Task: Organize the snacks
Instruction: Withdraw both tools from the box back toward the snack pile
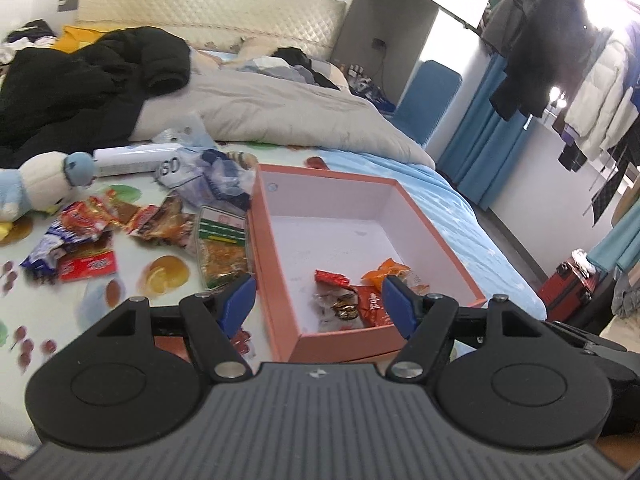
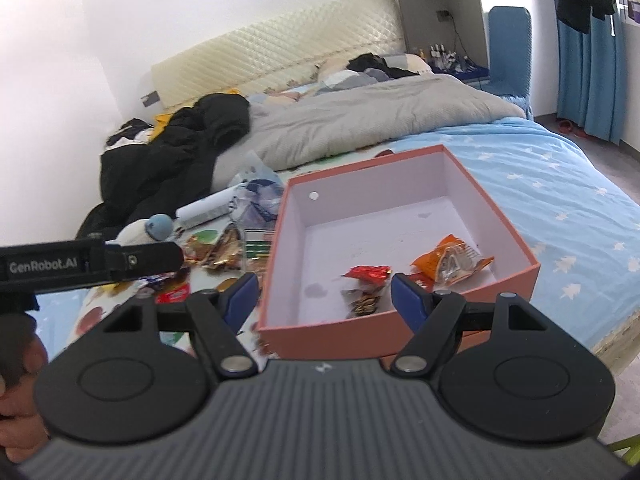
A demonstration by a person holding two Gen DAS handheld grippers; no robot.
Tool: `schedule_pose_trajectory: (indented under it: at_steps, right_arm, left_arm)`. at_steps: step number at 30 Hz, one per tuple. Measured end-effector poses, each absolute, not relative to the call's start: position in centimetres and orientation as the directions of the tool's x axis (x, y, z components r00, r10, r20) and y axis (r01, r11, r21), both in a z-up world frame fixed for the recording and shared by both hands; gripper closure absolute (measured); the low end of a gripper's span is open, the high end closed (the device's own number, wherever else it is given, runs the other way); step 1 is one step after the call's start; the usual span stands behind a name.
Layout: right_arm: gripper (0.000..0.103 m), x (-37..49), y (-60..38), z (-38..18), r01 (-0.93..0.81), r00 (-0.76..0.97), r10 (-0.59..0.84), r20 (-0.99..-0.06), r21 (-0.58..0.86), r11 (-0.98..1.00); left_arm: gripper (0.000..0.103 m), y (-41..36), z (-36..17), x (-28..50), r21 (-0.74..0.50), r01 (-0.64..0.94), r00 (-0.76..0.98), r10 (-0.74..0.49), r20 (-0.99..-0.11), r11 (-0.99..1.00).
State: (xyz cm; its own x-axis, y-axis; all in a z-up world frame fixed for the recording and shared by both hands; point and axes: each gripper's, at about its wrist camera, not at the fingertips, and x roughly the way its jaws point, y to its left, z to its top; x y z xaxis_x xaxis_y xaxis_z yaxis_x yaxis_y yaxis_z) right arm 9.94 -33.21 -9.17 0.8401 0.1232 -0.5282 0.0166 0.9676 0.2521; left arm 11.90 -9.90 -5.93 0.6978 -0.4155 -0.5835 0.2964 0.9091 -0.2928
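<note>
the left gripper [image 1: 318, 300] hangs above the near end of the pink box [image 1: 276, 280] with its blue-padded jaws spread wide and nothing between them. the right gripper [image 2: 324, 298] sits over the same near wall of the box [image 2: 280, 272], jaws likewise apart and empty. no earlier view is at hand, so only this stance can be told.

the box lies open on the bed [image 1: 460, 208], toward the bed's right edge, where the blue starred sheet shows. inside it, in the near part of its floor, lie a few packets: a red wrapper [image 2: 370, 272], an orange packet [image 2: 448, 258] toward the right wall, and a dark, shiny one [image 2: 362, 300] just by the near wall.

the rest of the snacks [image 1: 92, 232] lie scattered on the fruit-print cloth left of the box, red, blue and brown wrappers mixed together. a clear packet with a green label [image 1: 222, 248] lies just beside the box's left wall. a plush toy [image 1: 36, 188] sits at the left edge of the bed, next to a white tube [image 1: 132, 160]. a black jacket [image 1: 80, 80] and a grey quilt [image 1: 280, 112] lie further up the bed.

in the right wrist view the left gripper's black body crosses the left side, with a hand [image 2: 16, 392] below it.
</note>
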Motion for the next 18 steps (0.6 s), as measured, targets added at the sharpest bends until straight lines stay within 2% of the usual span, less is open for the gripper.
schedule_pose_trajectory:
  at_steps: [18]
  right_arm:
    - [0.028, 6.6, -26.3, -10.9, -0.181, 0.804, 0.290, -0.518, 0.251, 0.951]
  left_arm:
    - [0.029, -3.2, -7.2, 5.1, -0.252, 0.147, 0.765, -0.272, -0.584, 0.957]
